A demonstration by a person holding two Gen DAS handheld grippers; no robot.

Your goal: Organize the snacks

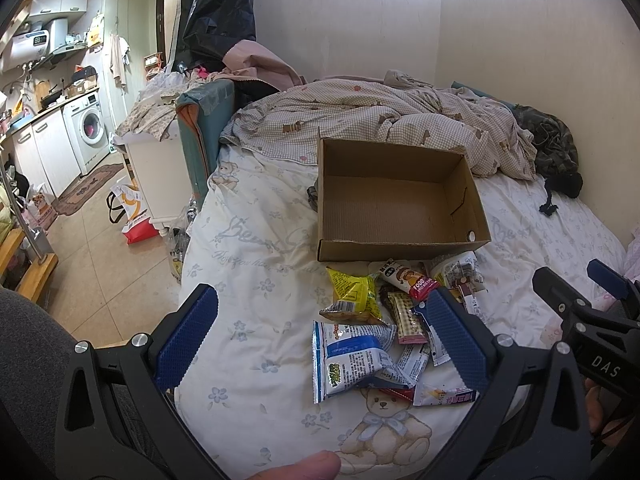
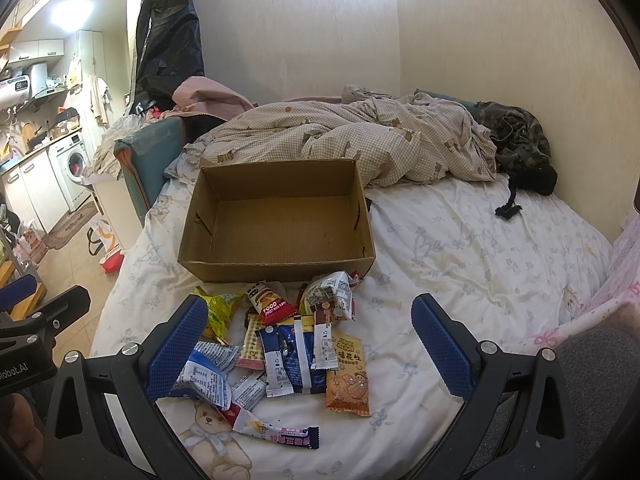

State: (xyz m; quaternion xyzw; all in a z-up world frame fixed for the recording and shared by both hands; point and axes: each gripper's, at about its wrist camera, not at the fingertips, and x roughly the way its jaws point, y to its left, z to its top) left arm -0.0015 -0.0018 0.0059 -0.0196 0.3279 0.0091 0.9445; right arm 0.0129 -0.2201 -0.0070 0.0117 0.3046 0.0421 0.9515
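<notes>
both tools hang over the near edge of the bed (image 2: 460, 240), the left tool (image 1: 320, 332) and the right tool (image 2: 310, 344) each spread wide with nothing between the fingers. just past them the snack packets lie in a loose overlapping heap on the sheet — a blue-and-white pouch (image 1: 352, 360) nearest on the left, an orange peanut packet (image 2: 347, 376) on the right, a yellow bag (image 1: 354, 292) and a red rice cake packet (image 2: 272, 304) farther back. they look light, crinkly and slippery, with contents that may crush, so a flat sealed edge or corner seems the safest hold. beyond the heap, almost touching it, stands the open cardboard box (image 2: 276, 216) — empty inside. a rumpled quilt (image 2: 340, 140) lies far behind.
</notes>
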